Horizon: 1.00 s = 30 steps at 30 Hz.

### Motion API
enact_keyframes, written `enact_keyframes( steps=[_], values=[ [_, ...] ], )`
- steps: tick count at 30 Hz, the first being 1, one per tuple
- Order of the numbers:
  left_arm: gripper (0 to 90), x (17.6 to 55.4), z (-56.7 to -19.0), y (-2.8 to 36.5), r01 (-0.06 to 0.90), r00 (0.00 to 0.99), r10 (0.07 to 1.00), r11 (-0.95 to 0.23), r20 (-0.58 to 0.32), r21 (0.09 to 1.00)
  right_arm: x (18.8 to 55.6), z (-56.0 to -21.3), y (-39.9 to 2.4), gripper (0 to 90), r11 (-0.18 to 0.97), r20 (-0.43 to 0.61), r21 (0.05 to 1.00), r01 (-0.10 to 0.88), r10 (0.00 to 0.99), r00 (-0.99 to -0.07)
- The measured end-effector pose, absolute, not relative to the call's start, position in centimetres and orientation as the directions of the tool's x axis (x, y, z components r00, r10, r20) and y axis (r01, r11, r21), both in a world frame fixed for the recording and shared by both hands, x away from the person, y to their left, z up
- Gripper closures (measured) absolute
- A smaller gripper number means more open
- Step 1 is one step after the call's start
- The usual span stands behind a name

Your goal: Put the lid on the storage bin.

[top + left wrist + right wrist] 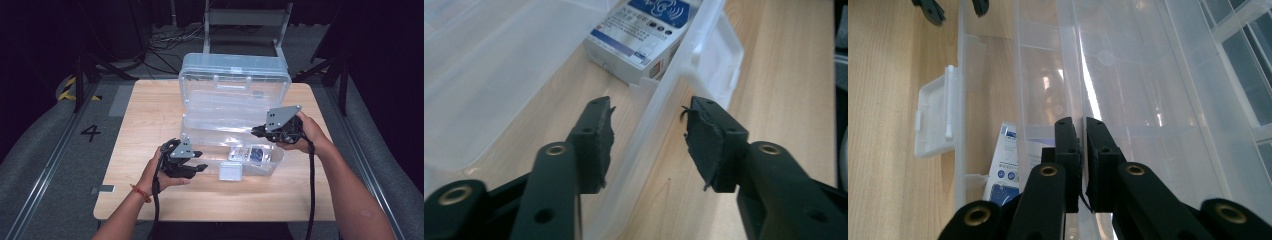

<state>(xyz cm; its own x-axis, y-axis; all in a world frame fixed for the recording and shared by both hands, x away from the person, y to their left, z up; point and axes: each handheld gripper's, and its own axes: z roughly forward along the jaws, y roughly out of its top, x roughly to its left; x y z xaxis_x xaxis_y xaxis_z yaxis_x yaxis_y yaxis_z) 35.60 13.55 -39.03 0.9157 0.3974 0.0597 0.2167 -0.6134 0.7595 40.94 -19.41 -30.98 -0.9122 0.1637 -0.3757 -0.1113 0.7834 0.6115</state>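
A clear plastic box (250, 167) stands on the wooden table with its lid (235, 75) raised at the back. A white and blue carton (248, 154) (639, 35) (1007, 160) lies in the box at the front right. My left gripper (201, 160) (648, 107) is open at the box's front left, its jaws on either side of the front wall (659, 95) without touching it. My right gripper (254, 131) (1079, 122) is shut on the thin edge of a clear inner tray (220, 127) (1108, 75), over the box's right part.
The box's white latch (231, 171) (935, 120) hangs flipped down at the front wall. Bare table (150, 115) lies left of the box and along the near edge. A metal frame (245, 20) stands behind the table, with dark floor around.
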Motion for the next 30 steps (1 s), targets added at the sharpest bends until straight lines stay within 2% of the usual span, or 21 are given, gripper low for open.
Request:
enact_keyframes(
  steps=[5,7,11,14,15,17,20,22,28,30],
  values=[
    [42.8,34.7,-37.2,15.2,0.243,0.901,0.432,-0.560,0.029,0.792,40.7,-31.1,-19.4,85.9,0.782,-0.379,0.614,-0.111,0.168,-0.910],
    [37.6,34.6,-36.5,15.9,0.257,0.892,0.452,-0.535,0.017,0.805,40.6,-31.2,-19.4,85.6,0.780,-0.379,0.616,-0.113,0.167,-0.910],
    [39.1,35.1,-35.5,17.6,0.264,0.869,0.494,-0.464,-0.001,0.846,40.6,-31.3,-19.4,85.5,0.778,-0.382,0.618,-0.112,0.172,-0.908],
    [44.1,35.5,-34.5,18.3,0.275,0.844,0.536,-0.440,0.004,0.855,40.5,-31.3,-19.5,85.3,0.776,-0.381,0.621,-0.108,0.179,-0.907],
    [49.0,36.0,-33.6,18.7,0.271,0.836,0.548,-0.421,0.005,0.866,40.5,-31.4,-19.5,85.2,0.775,-0.380,0.622,-0.108,0.179,-0.907],
    [52.3,36.3,-33.1,18.9,0.264,0.839,0.544,-0.408,0.000,0.874,40.4,-31.5,-19.5,85.1,0.772,-0.377,0.627,-0.106,0.181,-0.908],
    [56.6,37.8,-32.0,19.1,0.261,0.826,0.564,-0.390,0.005,0.883,40.3,-31.5,-19.5,84.8,0.772,-0.381,0.627,-0.107,0.184,-0.906],
    [59.5,39.7,-31.6,19.0,0.282,0.822,0.570,-0.371,-0.023,0.885,40.3,-31.6,-19.6,84.7,0.769,-0.382,0.630,-0.108,0.187,-0.905],
    [63.3,42.5,-31.8,18.7,0.317,0.821,0.565,-0.331,-0.082,0.889,40.1,-31.7,-19.6,84.6,0.768,-0.380,0.631,-0.108,0.184,-0.906],
    [65.0,43.2,-32.0,18.5,0.317,0.818,0.571,-0.339,-0.074,0.886,40.1,-31.7,-19.5,84.6,0.770,-0.382,0.628,-0.111,0.181,-0.906]
  ],
)
